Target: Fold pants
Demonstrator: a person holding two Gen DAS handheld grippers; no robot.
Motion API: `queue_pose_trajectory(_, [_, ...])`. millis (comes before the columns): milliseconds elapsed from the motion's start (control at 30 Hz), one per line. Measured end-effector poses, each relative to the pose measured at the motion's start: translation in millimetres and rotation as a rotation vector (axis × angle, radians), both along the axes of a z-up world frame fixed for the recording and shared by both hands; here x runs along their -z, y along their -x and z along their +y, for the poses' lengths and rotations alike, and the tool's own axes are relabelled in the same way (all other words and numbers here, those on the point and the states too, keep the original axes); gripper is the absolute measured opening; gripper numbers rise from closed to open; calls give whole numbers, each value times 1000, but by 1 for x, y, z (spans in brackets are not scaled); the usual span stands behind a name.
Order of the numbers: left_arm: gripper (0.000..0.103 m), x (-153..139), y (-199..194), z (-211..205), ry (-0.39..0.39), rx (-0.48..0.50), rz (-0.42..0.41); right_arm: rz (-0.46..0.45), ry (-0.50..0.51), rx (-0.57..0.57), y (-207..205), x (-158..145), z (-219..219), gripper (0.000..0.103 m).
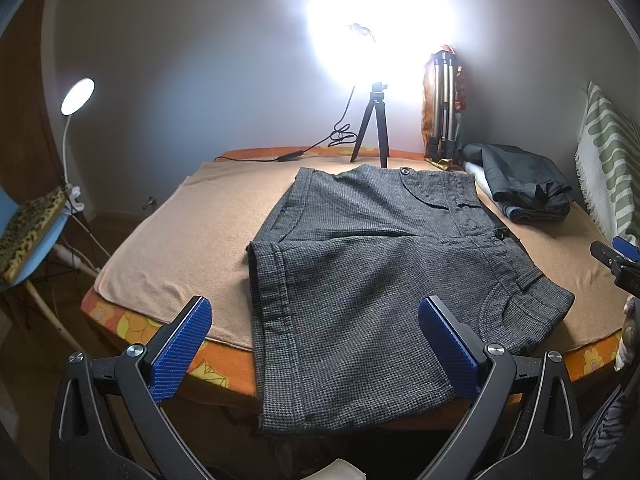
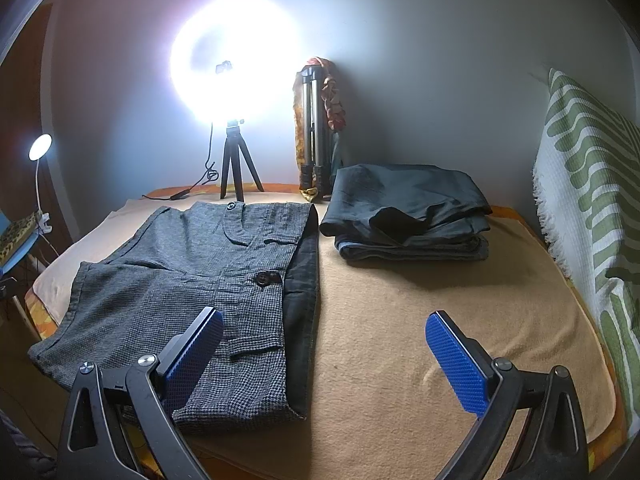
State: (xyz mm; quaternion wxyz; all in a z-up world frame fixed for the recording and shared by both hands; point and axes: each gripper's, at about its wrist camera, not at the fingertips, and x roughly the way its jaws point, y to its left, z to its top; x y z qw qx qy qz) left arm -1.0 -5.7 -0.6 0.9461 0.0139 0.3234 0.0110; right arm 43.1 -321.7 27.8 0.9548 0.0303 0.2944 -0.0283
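Grey checked pants (image 1: 360, 280) lie on a tan blanket (image 1: 180, 232), folded over themselves, with the near part hanging over the table's front edge. In the right wrist view the pants (image 2: 192, 288) lie at the left, their dark waistband lining along the right side. My left gripper (image 1: 316, 320) is open and empty, above the near part of the pants. My right gripper (image 2: 324, 340) is open and empty, its left finger over the waistband end and its right finger over bare blanket. The right gripper's tip (image 1: 612, 256) shows at the right edge of the left wrist view.
A stack of folded dark clothes (image 2: 408, 212) lies at the back right. A ring light on a small tripod (image 2: 236, 168) and a folded tripod (image 2: 316, 136) stand at the back by the wall. A green-striped blanket (image 2: 592, 184) hangs at right. A chair (image 1: 32, 232) and lamp (image 1: 78, 96) stand at left.
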Motion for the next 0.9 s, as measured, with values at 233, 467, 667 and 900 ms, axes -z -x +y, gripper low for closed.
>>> queue_pose_trajectory(233, [103,0,0,0,0,-1,1,-1,1,-1,0,0,1,102])
queue_pose_trajectory(467, [103,1,0,1,-6,-2,0,-2,1,-2,0,0,1,102])
queue_pose_trajectory(667, [103,1,1,2,-11,-4,-2,-2,4,-3,1,0,3,102])
queue_pose_trajectory(900, [103,1,1,4,-17,-11,-1,-6,16,-6,1,0,10,102])
